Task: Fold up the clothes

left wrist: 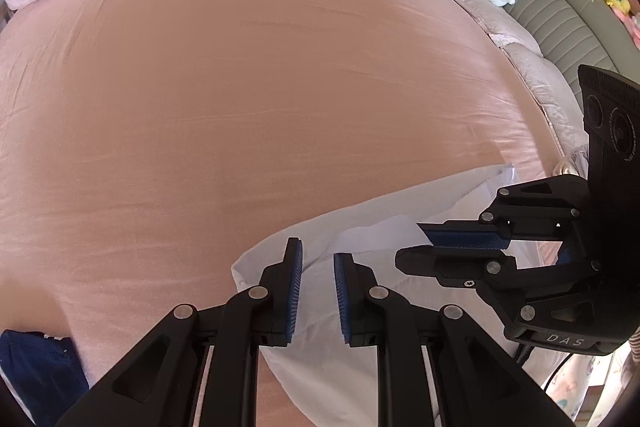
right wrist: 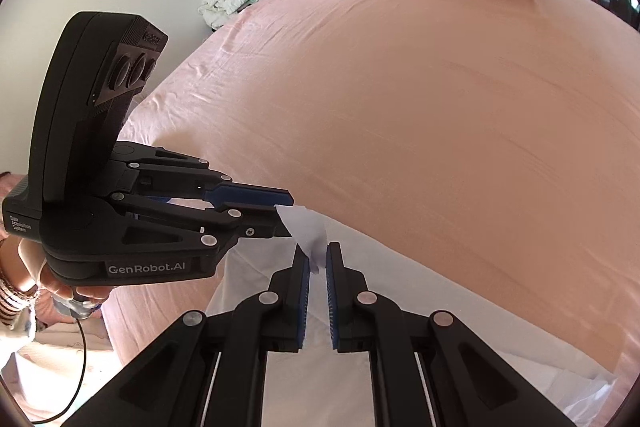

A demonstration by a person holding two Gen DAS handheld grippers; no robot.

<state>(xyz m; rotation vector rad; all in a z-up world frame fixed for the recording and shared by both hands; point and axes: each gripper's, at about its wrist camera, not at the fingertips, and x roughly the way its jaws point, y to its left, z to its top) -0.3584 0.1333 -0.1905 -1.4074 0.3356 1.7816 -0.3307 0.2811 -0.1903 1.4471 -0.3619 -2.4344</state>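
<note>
Evidently light, limp and thin, the white garment (right wrist: 400,307) drapes from the closed left gripper (right wrist: 286,215) and right gripper (right wrist: 318,259), both pinching one edge, best held at corners.

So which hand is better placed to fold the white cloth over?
Right, probably: the right hand-held gripper pinches the raised tip of the cloth between its pads; the left hand-held gripper catches it only at its very end.

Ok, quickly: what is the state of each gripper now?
Left gripper: jaws closed, holding the white garment.
Right gripper: jaws closed, holding the same white garment.
</note>
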